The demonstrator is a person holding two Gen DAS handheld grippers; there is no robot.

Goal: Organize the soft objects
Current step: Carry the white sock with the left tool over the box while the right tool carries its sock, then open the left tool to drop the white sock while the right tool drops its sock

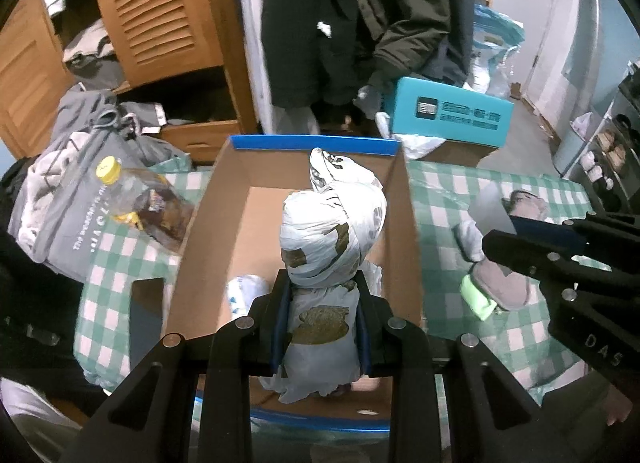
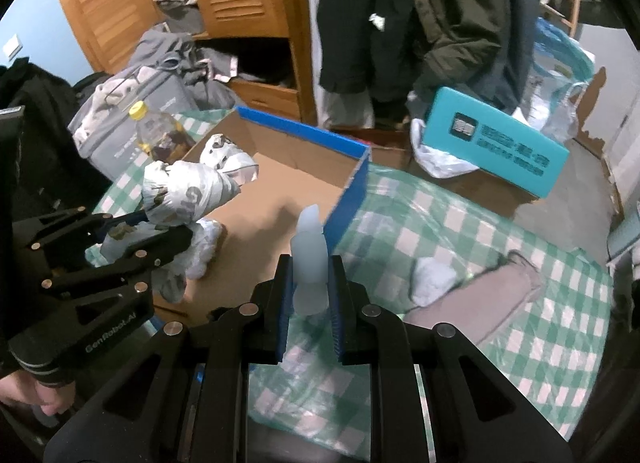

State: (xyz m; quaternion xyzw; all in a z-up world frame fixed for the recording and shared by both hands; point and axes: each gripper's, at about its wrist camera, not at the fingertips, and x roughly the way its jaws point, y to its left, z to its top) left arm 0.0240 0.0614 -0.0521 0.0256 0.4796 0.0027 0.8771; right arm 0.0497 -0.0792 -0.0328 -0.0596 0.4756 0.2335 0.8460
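Note:
My left gripper (image 1: 324,283) is shut on a white knotted plastic bag bundle (image 1: 332,231) with brown print, hanging over the open cardboard box (image 1: 224,223) with blue edges. In the right wrist view the same bundle (image 2: 188,191) sits in the left gripper (image 2: 160,229) at the box's left side. A smaller white bag (image 1: 248,291) lies on the box floor. My right gripper (image 2: 309,263) is shut on a pale soft piece (image 2: 308,231), held upright just outside the box's blue right wall (image 2: 348,199). The left wrist view shows the right gripper (image 1: 500,231) at the right.
A green checked cloth (image 1: 460,191) covers the surface. Left of the box stand a yellow-capped bottle (image 1: 136,203), a grey bag (image 1: 80,183) and a dark flat device (image 1: 146,315). A grey soft item (image 1: 500,283) and a white wad (image 2: 434,279) lie right. A teal box (image 1: 448,115) sits behind.

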